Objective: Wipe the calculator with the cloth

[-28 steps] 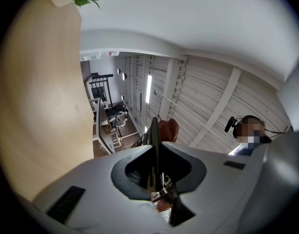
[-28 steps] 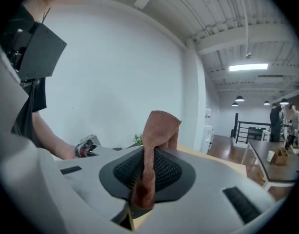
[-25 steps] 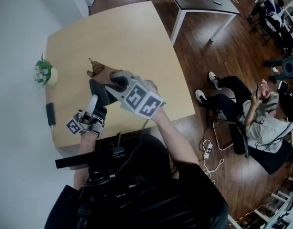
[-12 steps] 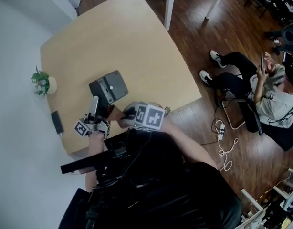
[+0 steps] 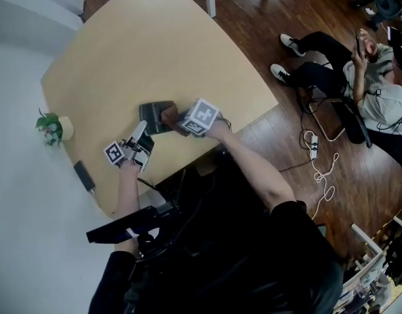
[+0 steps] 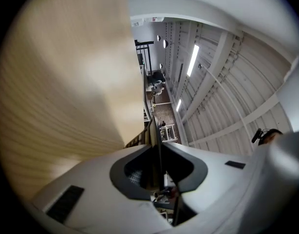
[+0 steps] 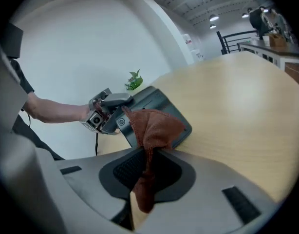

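right hand-held gripper [image 7: 144,179] pinches the cloth [image 7: 157,123], with the calculator [image 7: 152,97] on the tabletop [image 7: 237,106] directly ahead; left hand-held gripper [image 5: 142,129], jaws just easing wider, clamps its left corner.

Tan table [image 5: 155,51], small potted plant [image 5: 50,124] near its edge, seated person [image 5: 365,77], white power strip [image 5: 311,140] on wood floor [image 5: 273,5]

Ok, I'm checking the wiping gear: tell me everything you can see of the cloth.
The cloth is reddish-brown, with a soft, nubby terry look, and crumpled. The right gripper is shut on its middle; one bunched end sticks forward over the dark grey calculator, seemingly resting on it, and a short tail hangs behind the jaws.
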{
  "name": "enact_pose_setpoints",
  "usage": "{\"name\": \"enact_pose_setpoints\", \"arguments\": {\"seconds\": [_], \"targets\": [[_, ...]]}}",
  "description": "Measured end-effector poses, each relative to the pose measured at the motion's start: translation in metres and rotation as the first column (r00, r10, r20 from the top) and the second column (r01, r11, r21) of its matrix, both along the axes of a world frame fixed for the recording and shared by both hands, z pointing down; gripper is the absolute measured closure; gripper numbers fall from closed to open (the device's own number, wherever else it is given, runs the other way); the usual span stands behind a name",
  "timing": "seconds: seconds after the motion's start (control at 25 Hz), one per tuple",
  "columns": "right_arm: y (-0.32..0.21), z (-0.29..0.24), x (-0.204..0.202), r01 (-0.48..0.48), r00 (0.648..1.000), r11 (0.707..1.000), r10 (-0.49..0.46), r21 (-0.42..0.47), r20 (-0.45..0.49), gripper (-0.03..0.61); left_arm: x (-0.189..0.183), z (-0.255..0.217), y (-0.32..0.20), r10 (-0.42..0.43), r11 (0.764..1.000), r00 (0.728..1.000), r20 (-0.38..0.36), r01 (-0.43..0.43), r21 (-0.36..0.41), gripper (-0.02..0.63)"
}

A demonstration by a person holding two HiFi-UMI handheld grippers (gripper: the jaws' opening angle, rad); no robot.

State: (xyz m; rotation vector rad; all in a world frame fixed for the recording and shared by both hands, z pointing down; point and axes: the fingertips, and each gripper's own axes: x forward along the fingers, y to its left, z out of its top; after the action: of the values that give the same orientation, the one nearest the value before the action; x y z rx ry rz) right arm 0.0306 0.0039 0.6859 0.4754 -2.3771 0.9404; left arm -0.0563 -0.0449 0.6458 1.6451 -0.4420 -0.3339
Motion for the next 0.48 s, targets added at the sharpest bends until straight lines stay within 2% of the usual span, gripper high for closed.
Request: {"name": "enact_pose_setpoints", "arguments": {"seconds": [0.08, 0.12, 0.16, 0.2, 0.28, 0.36, 0.44, 0.48], "targets": [[0.000, 0.007, -0.012, -0.029, 0.999, 0.999, 0.030, -0.044, 0.038, 0.545, 0.000, -0.004, -0.011, -0.048, 0.998, 0.999, -0.016, 0.049, 0.027, 0.519], [-0.002, 0.008, -0.016, -0.053, 0.996, 0.996, 0.058, -0.069, 0.069, 0.545, 0.000, -0.009, -0.016, -0.084, 0.995, 0.996, -0.018, 0.084, 0.062, 0.471], [-0.003, 0.008, -0.018, -0.077, 0.991, 0.992, 0.087, -0.096, 0.101, 0.545, 0.003, -0.014, -0.019, -0.114, 0.988, 0.993, -0.010, 0.115, 0.106, 0.331], [-0.004, 0.009, -0.019, -0.096, 0.985, 0.988, 0.112, -0.121, 0.128, 0.545, 0.009, -0.018, -0.018, -0.132, 0.979, 0.991, 0.014, 0.128, 0.156, 0.250], [-0.003, 0.009, -0.021, -0.116, 0.977, 0.981, 0.141, -0.153, 0.160, 0.546, 0.023, -0.015, -0.008, -0.130, 0.963, 0.986, 0.107, 0.100, 0.250, 0.210], [-0.003, 0.008, -0.022, -0.122, 0.974, 0.980, 0.149, -0.159, 0.173, 0.548, 0.031, -0.003, 0.002, -0.122, 0.955, 0.974, 0.191, 0.063, 0.290, 0.210], [-0.007, 0.004, -0.021, -0.150, 0.956, 0.970, 0.192, -0.189, 0.224, 0.548, 0.032, 0.006, 0.004, -0.154, 0.953, 0.967, 0.201, 0.092, 0.289, 0.212], [-0.012, 0.000, -0.018, -0.182, 0.929, 0.956, 0.244, -0.232, 0.279, 0.548, 0.033, 0.008, 0.002, -0.182, 0.952, 0.968, 0.174, 0.129, 0.277, 0.212]]}}
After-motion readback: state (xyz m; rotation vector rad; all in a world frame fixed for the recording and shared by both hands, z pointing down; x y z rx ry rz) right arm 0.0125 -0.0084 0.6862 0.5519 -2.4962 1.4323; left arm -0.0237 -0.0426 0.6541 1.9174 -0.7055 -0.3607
